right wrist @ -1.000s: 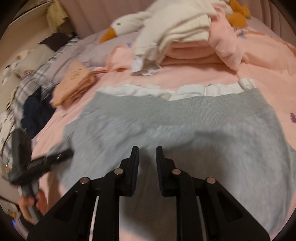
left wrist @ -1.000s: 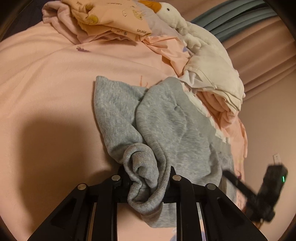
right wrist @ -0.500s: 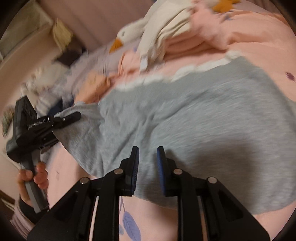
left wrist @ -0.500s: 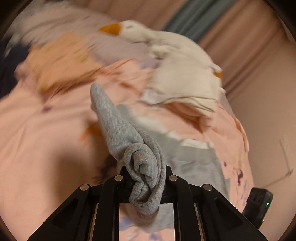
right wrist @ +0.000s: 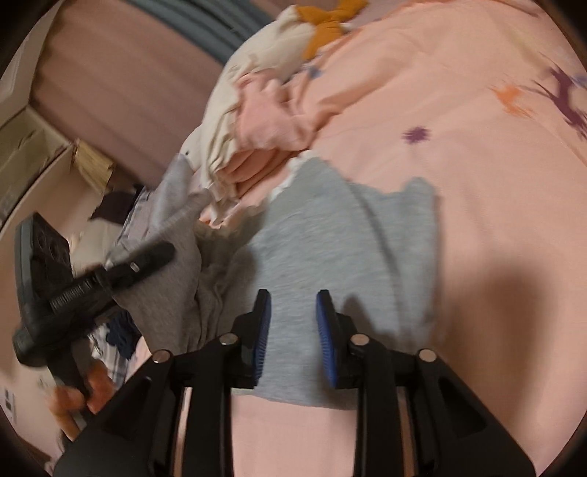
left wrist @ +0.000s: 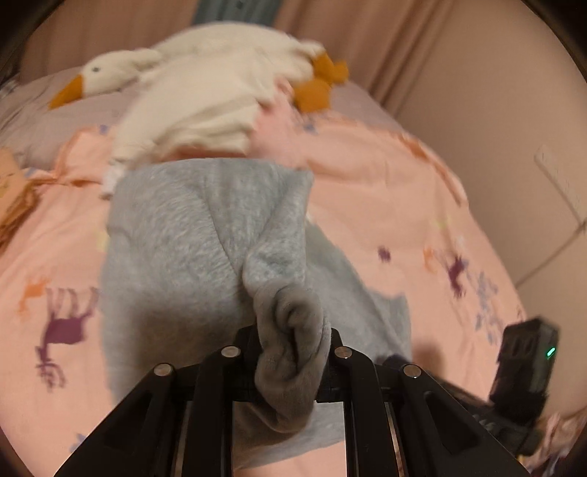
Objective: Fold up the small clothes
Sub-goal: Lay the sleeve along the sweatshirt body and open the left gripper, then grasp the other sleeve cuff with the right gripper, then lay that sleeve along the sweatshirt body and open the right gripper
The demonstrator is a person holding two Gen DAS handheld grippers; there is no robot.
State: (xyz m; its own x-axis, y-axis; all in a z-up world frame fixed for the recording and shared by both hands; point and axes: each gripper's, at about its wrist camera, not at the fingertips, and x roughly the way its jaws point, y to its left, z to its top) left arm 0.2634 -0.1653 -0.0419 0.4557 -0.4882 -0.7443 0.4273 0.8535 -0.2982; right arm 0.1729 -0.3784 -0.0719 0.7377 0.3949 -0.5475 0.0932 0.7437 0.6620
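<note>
A small grey knit garment [left wrist: 190,242] lies on the pink printed bedcover [left wrist: 385,190]. My left gripper [left wrist: 290,345] is shut on a bunched edge of it and holds that part lifted over the rest. In the right wrist view the same grey garment [right wrist: 330,249] lies spread under my right gripper [right wrist: 293,330], which is open and empty just above its near edge. The left gripper [right wrist: 146,257] shows there at the left, holding a raised grey fold.
A white goose plush [left wrist: 205,95] lies on a stack of folded pink and cream clothes [right wrist: 256,124] behind the garment. Curtains [left wrist: 367,33] and a wall stand behind the bed. Dark and plaid clothes [right wrist: 117,330] lie at the bed's left side.
My left gripper has swung the held grey edge across over the garment, folding it. My right gripper has opened wider and moved toward the garment's near edge.
</note>
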